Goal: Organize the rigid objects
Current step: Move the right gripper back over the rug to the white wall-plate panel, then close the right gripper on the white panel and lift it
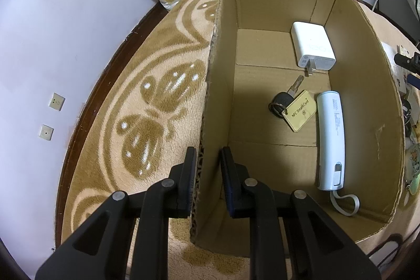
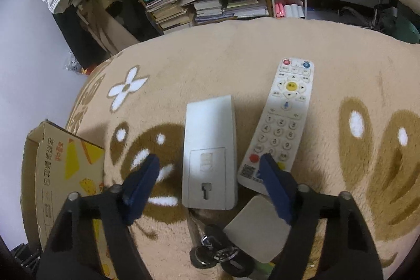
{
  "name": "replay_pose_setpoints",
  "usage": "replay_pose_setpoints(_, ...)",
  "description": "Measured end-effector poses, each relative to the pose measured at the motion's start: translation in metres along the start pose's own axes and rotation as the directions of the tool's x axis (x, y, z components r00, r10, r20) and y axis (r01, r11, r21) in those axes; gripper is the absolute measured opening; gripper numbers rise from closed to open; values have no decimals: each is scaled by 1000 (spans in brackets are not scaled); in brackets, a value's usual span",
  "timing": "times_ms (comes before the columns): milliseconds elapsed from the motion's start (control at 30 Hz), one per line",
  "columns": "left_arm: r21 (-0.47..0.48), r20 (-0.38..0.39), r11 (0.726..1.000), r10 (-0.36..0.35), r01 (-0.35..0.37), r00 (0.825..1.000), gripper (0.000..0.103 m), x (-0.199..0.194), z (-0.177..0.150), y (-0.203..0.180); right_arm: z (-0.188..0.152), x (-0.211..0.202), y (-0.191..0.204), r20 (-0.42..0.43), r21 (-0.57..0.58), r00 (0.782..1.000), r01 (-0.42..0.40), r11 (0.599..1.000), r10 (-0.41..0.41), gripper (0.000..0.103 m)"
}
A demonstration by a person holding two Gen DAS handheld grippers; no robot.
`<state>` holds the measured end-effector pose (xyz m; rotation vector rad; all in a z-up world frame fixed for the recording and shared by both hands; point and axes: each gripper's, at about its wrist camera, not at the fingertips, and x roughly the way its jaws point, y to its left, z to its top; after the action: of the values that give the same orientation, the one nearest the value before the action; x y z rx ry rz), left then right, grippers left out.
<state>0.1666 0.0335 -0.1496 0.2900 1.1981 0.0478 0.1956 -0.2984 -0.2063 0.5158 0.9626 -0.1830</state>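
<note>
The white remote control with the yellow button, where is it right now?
In the right wrist view, the remote control lies on the blanket, right of the white device, beyond the open right gripper.

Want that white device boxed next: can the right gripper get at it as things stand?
Probably yes. The right gripper is open, fingers either side of the white device; only the remote lies close beside it.

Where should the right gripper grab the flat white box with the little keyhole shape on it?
Probably across its long side edges, near the middle, coming straight down from above. The white box lies flat on the blanket, narrower than the open right gripper hovering over it, with the remote close alongside.
</note>
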Motion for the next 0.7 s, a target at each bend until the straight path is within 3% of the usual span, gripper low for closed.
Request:
replay_pose_setpoints(33,0,0,1000,-1,1,1000,18,0,0,0,0,1,-1,-8,3,1000,-10,1000,10,58)
replay_pose_setpoints(67,0,0,1000,-1,1,1000,18,0,0,0,0,3,0,-17,7,1000,-18,1000,18,55)
replay_pose_setpoints(267,5,1,1000,4,-4,1000,18,1,-1,-1,-3,6,12,-17,-44,999,33,998,-34,56)
replay_pose_setpoints(433,5,1,1000,3,-3,1000,18,1,0,-2,-7,10,23,0,-82,998,68,994,-68,65)
replay_pose_setpoints(600,7,1,1000,5,-5,1000,19,1,0,-2,-15,24,32,-55,-114,995,76,991,-83,64)
replay_pose_setpoints(700,6,0,1000,4,-4,1000,19,2,0,-3,-21,29,41,-40,-168,988,143,975,-151,64)
